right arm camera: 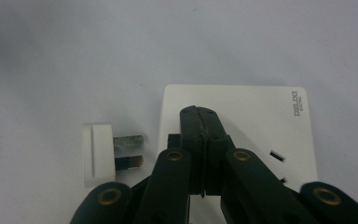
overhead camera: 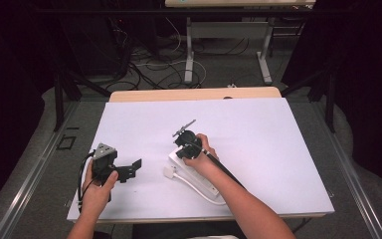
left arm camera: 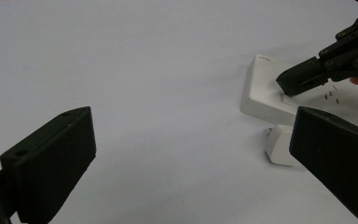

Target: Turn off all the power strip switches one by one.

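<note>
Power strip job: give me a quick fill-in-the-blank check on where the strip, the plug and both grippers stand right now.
1. The right gripper, jaws ____, rests its tip on the white power strip.
2. The white plug lies beside the strip with its prongs ____ of any socket.
3. The left gripper has its jaws ____, with nothing between them.
4. The table top is covered in ____.

Missing words: shut; out; open; white
</note>
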`<state>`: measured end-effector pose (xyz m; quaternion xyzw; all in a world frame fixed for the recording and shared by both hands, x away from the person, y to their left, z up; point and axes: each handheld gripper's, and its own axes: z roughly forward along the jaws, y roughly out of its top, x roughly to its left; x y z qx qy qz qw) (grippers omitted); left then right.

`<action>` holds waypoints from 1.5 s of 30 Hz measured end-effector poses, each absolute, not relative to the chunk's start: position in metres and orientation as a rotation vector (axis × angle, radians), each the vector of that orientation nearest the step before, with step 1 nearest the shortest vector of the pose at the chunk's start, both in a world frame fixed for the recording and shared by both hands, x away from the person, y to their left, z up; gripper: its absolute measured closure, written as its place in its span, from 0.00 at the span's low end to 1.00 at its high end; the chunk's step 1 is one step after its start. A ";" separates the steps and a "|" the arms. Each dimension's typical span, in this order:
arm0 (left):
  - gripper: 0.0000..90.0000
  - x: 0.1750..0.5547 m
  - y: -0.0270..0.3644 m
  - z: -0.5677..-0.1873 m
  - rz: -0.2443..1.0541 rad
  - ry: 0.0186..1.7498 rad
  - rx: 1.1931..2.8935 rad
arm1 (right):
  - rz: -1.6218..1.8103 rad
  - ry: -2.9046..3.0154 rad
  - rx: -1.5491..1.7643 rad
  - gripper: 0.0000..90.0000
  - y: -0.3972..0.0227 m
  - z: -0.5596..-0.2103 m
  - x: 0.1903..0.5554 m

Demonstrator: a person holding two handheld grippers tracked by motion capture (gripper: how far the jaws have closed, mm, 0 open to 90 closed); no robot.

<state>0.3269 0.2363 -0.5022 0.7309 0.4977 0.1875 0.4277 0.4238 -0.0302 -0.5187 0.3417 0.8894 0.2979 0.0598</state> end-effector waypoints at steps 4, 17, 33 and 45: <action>0.01 0.327 0.236 -0.502 0.470 1.243 1.824 | 0.895 2.699 1.029 1.00 -0.030 -0.520 0.424; 0.01 0.327 0.236 -0.503 0.468 1.244 1.824 | 0.912 2.684 1.037 1.00 -0.030 -0.522 0.424; 0.01 0.328 0.236 -0.503 0.470 1.245 1.824 | 0.933 2.665 1.042 1.00 -0.031 -0.522 0.423; 0.01 0.328 0.236 -0.503 0.469 1.247 1.828 | 0.961 2.638 1.067 0.82 -0.039 -0.514 0.423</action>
